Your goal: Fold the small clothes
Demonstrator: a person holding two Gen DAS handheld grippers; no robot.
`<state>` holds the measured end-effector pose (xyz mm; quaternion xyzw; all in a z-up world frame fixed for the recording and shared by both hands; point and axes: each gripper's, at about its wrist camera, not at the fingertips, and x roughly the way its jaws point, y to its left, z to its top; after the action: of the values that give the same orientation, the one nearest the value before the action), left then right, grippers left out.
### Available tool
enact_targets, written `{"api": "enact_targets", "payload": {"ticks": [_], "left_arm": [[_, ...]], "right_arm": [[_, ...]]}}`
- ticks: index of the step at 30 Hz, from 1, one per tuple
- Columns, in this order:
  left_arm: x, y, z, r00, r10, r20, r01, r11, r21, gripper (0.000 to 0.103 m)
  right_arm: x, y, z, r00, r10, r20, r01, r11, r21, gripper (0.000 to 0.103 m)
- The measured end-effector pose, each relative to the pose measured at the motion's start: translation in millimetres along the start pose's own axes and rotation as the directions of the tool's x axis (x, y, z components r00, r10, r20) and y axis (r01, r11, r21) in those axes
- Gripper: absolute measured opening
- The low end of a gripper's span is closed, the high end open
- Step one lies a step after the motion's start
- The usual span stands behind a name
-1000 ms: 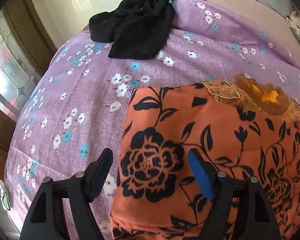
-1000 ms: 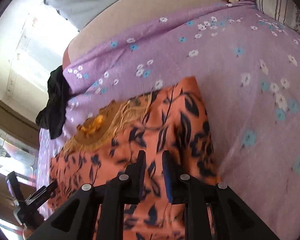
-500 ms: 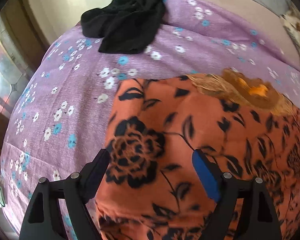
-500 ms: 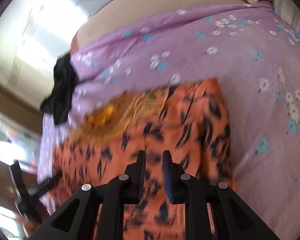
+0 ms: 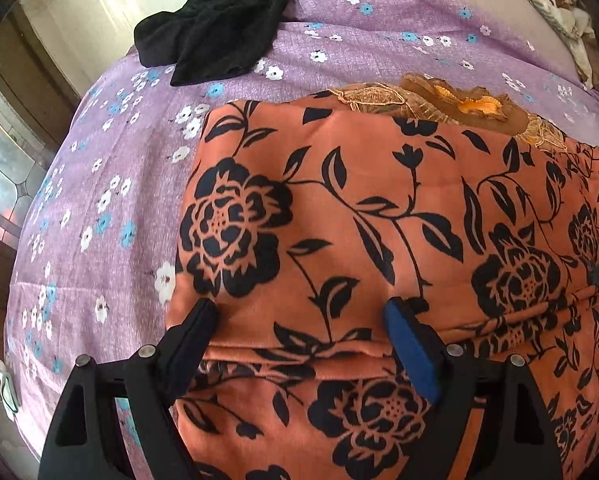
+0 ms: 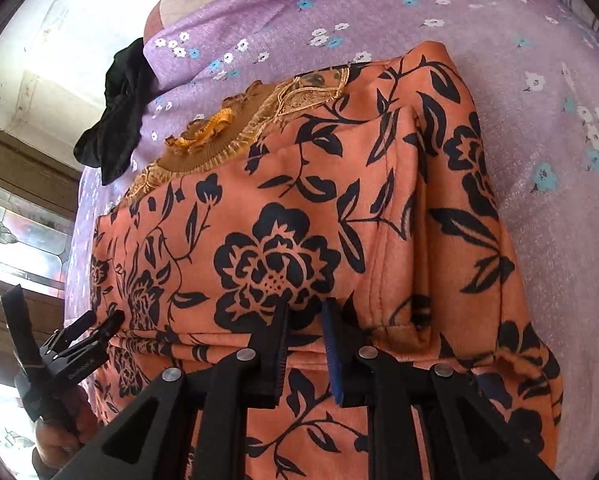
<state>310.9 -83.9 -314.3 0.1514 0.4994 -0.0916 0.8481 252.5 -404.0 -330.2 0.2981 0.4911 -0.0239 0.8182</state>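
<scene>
In the left wrist view we hold the left gripper (image 5: 299, 312) wide open over the orange garment with black flower print (image 5: 379, 208), which lies folded on the purple flowered bedsheet (image 5: 111, 168); a crumpled black cloth (image 5: 215, 24) sits well beyond it. In the right wrist view our right gripper (image 6: 305, 312) stands nearly closed at the garment's folded edge; we cannot tell whether it pinches fabric.

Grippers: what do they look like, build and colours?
Both are matte black two-finger frames with triangular cutouts and silver rivet heads. The left gripper has one blue finger pad and one dark one. The right gripper shows thin blue ribbed pads. In the right wrist view, the left gripper's body carries small white lettering, too small to read.
</scene>
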Motion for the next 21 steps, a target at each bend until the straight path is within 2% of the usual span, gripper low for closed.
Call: {"api": "enact_targets", "payload": {"ticks": [4,7,10,13,16,17,19,21], "left_arm": [[-3,-4,-14,0.999,0.017,0.047,-0.017,1.000,-0.006,0.086],[-7,-5,-20,0.998,0.032,0.051,-0.031,0.999,-0.020,0.086],[-8,-3,-21,0.999,0.022,0.040,-0.020,0.999,-0.045,0.086],[-15,4,-18,0.999,-0.021,0.026,0.024,0.994,-0.111,0.086],[-31,4,-12,0.994,-0.065,0.087,0.076,0.988,-0.134,0.086],[-37,0,-10,0.992,-0.070,0.109,0.084,0.988,-0.127,0.086],[-44,-14,-7,0.987,-0.084,0.137,0.094,0.993,-0.071,0.086],[-40,-30,-7,0.988,-0.092,0.122,0.094,0.995,-0.012,0.086]], "right_arm": [[-2,5,-7,0.999,-0.042,0.022,0.043,0.999,-0.031,0.021],[-6,5,-15,0.998,-0.054,0.032,0.055,0.998,-0.030,0.021],[-12,5,-23,0.998,-0.057,0.013,0.058,0.998,-0.034,0.021],[-21,8,-24,0.998,-0.056,0.013,0.057,0.997,-0.048,0.020],[-33,24,-20,0.996,0.058,0.069,-0.051,0.994,-0.092,0.021],[-34,29,-19,0.994,0.069,0.090,-0.059,0.992,-0.108,0.021],[-29,41,-16,0.989,0.098,0.108,-0.082,0.987,-0.136,0.021],[-16,51,-12,0.988,0.126,0.090,-0.111,0.983,-0.149,0.021]]}}
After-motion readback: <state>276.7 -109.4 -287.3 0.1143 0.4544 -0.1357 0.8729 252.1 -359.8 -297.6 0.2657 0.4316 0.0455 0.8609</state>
